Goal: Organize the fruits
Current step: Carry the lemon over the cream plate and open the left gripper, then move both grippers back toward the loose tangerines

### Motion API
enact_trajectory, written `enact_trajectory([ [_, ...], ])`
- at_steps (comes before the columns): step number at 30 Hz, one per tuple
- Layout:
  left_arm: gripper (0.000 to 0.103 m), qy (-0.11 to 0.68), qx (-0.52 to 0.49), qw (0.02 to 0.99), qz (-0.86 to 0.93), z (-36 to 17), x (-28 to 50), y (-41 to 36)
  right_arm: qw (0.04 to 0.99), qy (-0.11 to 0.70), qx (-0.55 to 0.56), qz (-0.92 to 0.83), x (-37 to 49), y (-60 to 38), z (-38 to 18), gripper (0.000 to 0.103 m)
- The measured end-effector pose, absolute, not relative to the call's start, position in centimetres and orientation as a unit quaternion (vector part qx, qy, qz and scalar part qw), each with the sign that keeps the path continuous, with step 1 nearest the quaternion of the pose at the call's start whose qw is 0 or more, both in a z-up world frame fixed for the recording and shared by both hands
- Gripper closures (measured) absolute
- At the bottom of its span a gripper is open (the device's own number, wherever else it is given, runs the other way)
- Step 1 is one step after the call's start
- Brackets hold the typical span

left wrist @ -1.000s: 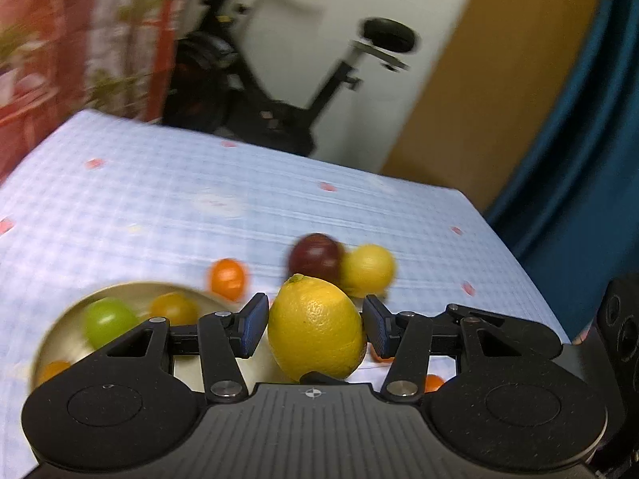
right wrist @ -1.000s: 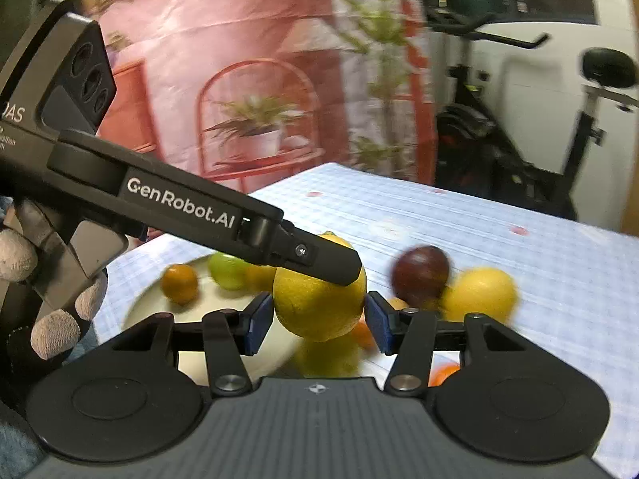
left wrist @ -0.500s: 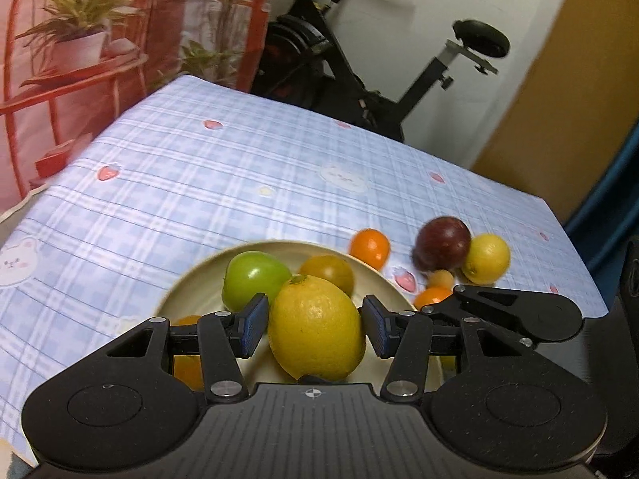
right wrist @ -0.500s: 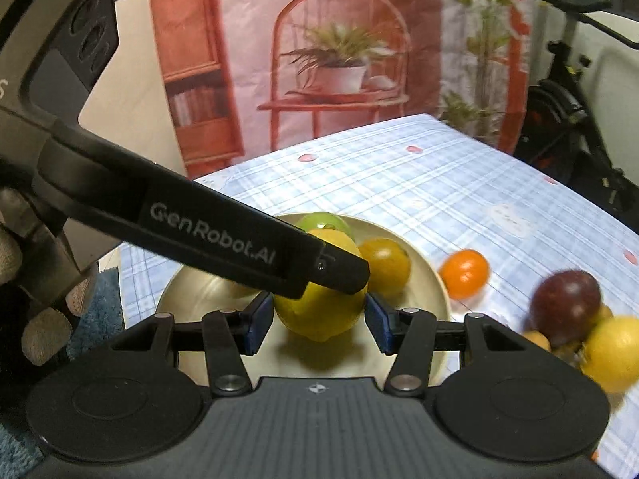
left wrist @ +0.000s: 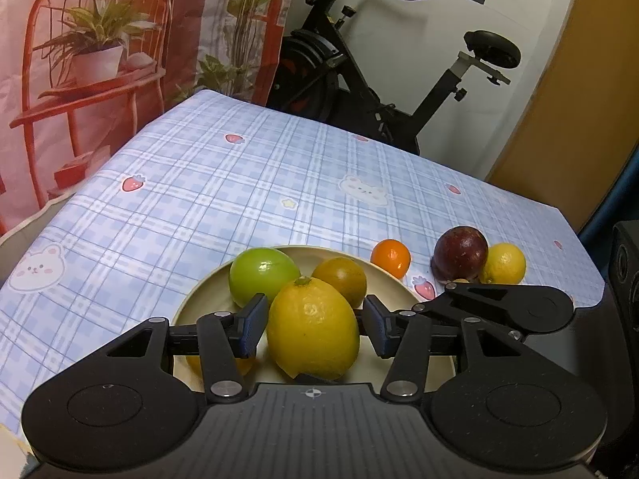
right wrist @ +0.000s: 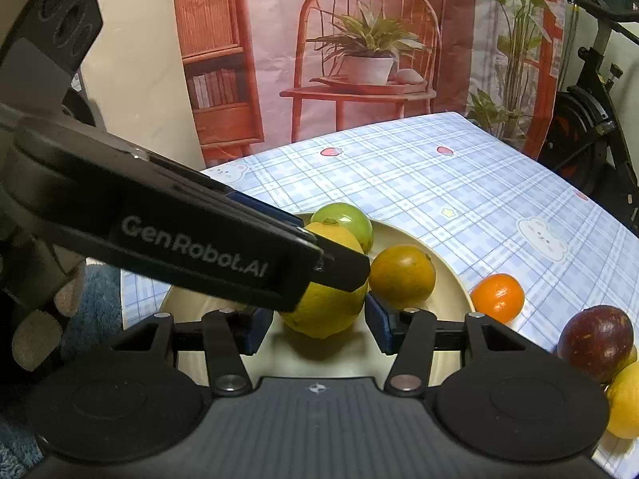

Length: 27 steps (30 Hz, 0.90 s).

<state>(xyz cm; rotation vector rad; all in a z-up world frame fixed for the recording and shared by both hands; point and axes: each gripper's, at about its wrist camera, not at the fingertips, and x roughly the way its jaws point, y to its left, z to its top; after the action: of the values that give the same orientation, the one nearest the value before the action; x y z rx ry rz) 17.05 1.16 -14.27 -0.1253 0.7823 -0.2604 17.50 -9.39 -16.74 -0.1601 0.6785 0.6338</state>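
The left gripper (right wrist: 319, 279) arm reads "GenRobot.AI".

Table under a blue-and-white plaid tablecloth (left wrist: 247, 183) printed with strawberries, bears and stars, filling mid-frame in both wrist views. Lower centre: cream round plate (left wrist: 383, 275) sits directly on the cloth. Right of the plate, apart from its rim, a small orange fruit (left wrist: 390, 257). Further right, near the cloth's right edge, a dark purple-red fruit (left wrist: 460, 253) touching a yellow lemon (left wrist: 505, 262).
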Motion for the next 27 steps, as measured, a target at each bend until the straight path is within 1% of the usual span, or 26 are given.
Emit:
enact_trajectory([
  [14,0.048,0.359,-0.066,0.924,-0.110,-13.5,16.1,1.2,0.914,0.304,-0.049,0.264,15.2,-11.9,-15.9,0.049],
  [22,0.048,0.332,-0.080,0.930,-0.133,-12.5,15.0,0.5,0.944,0.262,0.016,0.201,11.7,-17.1,-14.4,0.048],
  [27,0.048,0.315,-0.074,0.931,-0.167,-12.4,13.9,-1.6,0.963,0.232,0.019,0.134,8.0,-20.6,-14.2,0.048],
])
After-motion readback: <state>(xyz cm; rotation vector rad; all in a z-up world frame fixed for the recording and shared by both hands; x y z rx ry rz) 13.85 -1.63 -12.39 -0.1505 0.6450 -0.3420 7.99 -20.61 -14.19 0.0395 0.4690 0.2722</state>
